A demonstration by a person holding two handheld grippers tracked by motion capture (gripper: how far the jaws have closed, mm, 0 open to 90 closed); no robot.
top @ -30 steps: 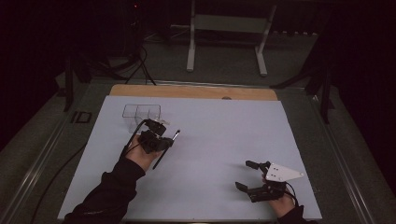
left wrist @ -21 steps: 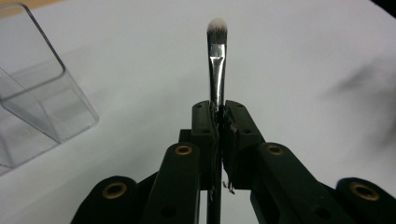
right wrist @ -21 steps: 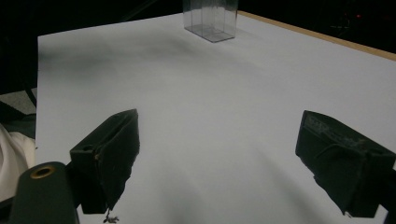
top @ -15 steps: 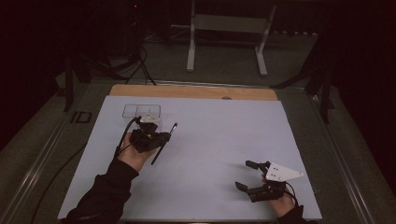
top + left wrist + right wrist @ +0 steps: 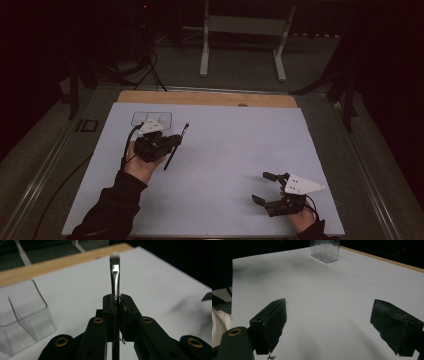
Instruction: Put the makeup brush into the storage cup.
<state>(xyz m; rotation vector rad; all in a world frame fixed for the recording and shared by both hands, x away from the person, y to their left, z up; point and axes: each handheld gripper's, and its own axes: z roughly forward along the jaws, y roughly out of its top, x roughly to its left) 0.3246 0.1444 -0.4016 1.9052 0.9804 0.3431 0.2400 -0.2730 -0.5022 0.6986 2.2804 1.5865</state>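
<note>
The left gripper [image 5: 167, 142] is held above the left part of the counter [image 5: 225, 150], its jaws pressed together on a small brush [image 5: 175, 145]. In the left gripper view the gripper [image 5: 117, 305] is seen clamped on the metal collar of the brush [image 5: 115, 275], with the pale bristle tip standing up beyond the jaws and the dark handle running down between them. In the high view the brush is seen slanting, its tip towards the far edge of the counter and its handle towards the near side. A clear plastic box [image 5: 151, 119] with dividers stands on the white sheet near the far left corner, just beyond the left gripper; it is seen at the left in the left gripper view [image 5: 22, 317] and far off in the right gripper view [image 5: 325, 250]. The right gripper [image 5: 265, 187] is held low at the near right of the counter, well apart from the left one, its jaws spread wide with nothing between them [image 5: 328, 327]. A strip of bare wood [image 5: 207, 97] is seen along the far edge of the counter.
</note>
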